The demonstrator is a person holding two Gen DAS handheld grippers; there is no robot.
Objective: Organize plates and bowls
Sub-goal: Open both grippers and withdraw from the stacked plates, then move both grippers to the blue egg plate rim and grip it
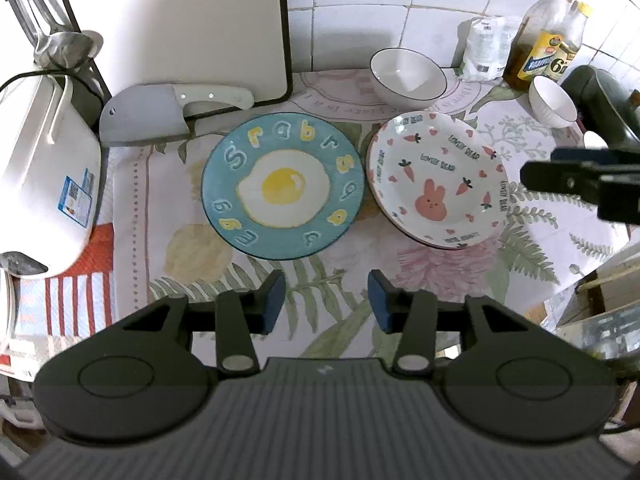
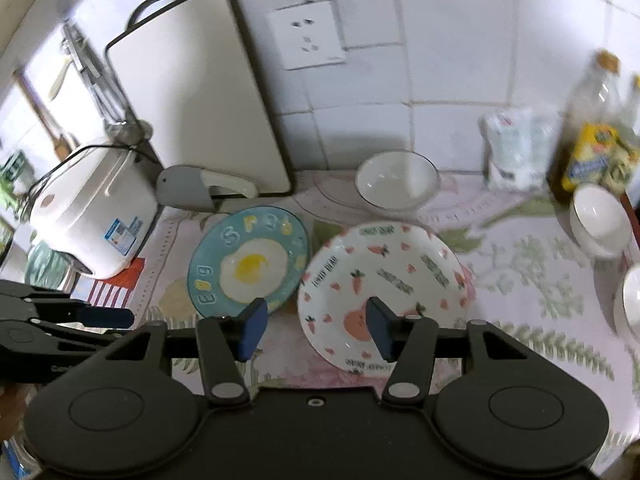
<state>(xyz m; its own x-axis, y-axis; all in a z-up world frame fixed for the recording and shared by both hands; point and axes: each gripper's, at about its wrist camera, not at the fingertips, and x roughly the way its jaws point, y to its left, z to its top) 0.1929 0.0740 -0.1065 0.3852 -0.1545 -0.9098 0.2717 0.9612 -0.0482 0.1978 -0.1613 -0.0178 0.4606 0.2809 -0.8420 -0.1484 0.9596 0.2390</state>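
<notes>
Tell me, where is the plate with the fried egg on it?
In the left wrist view the blue egg plate lies flat on the floral cloth, mid-picture, left of the bunny plate and just in front of the cleaver.

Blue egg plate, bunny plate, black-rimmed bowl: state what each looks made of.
Blue egg plate: likely glazed ceramic, given its glossy sheen and painted egg.
Bunny plate: likely glazed ceramic or porcelain, glossy white with printed carrots and lettering.
Black-rimmed bowl: probably porcelain, smooth white with soft highlights. Melamine can't be excluded.

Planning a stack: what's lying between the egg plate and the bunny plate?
Nothing; only bare floral cloth separates egg plate from bunny plate, in the left wrist view.
</notes>
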